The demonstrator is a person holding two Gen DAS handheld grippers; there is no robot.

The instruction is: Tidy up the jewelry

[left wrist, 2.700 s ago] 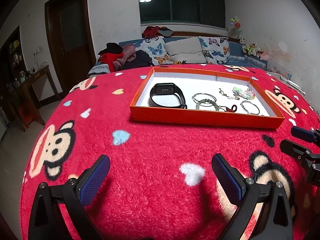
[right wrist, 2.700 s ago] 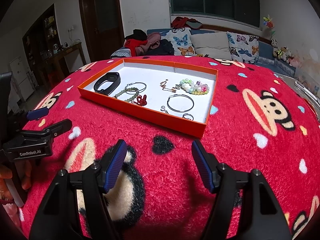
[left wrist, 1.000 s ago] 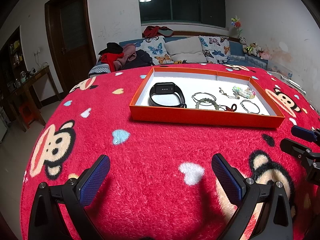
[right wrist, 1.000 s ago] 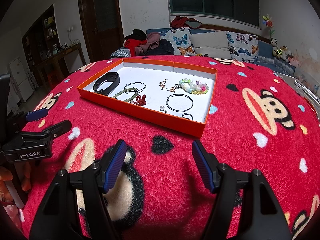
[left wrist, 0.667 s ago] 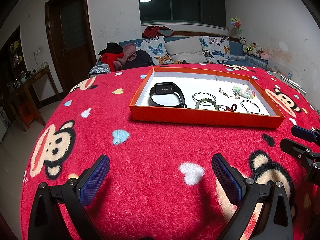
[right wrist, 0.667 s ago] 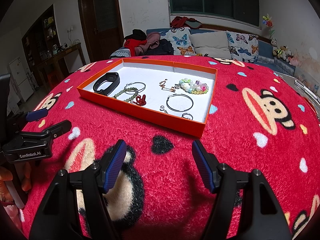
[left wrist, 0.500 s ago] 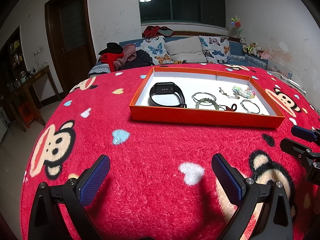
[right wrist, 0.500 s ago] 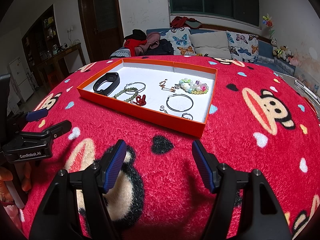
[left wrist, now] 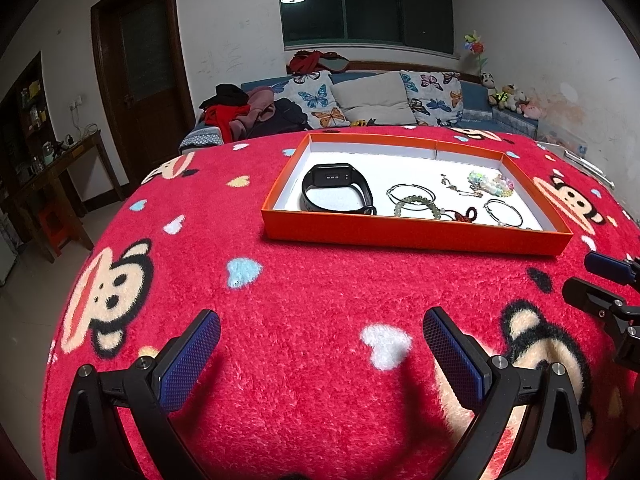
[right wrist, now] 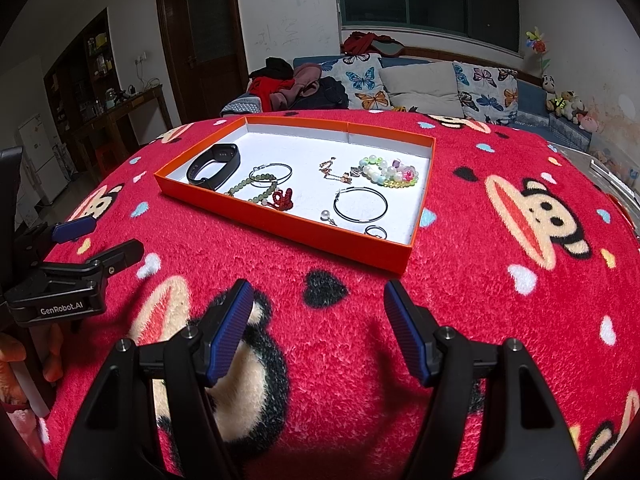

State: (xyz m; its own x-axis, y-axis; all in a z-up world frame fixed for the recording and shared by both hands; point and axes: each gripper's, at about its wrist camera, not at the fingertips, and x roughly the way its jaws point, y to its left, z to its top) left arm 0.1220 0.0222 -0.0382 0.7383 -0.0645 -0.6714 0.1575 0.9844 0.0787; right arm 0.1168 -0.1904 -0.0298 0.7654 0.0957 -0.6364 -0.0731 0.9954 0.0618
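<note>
Nothing has moved: both the left gripper (left wrist: 320, 344) and right gripper (right wrist: 318, 322) hang wide open and empty, short of the orange tray (right wrist: 280, 222), all jewelry lying inside it; the right one is nearer.

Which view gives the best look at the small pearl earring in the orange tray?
The right wrist view. The pearl earring lies in plain sight on the white floor of the orange tray, beside the large hoop. In the left wrist view the tray's near wall hides that corner, so the earring cannot be made out.
</note>
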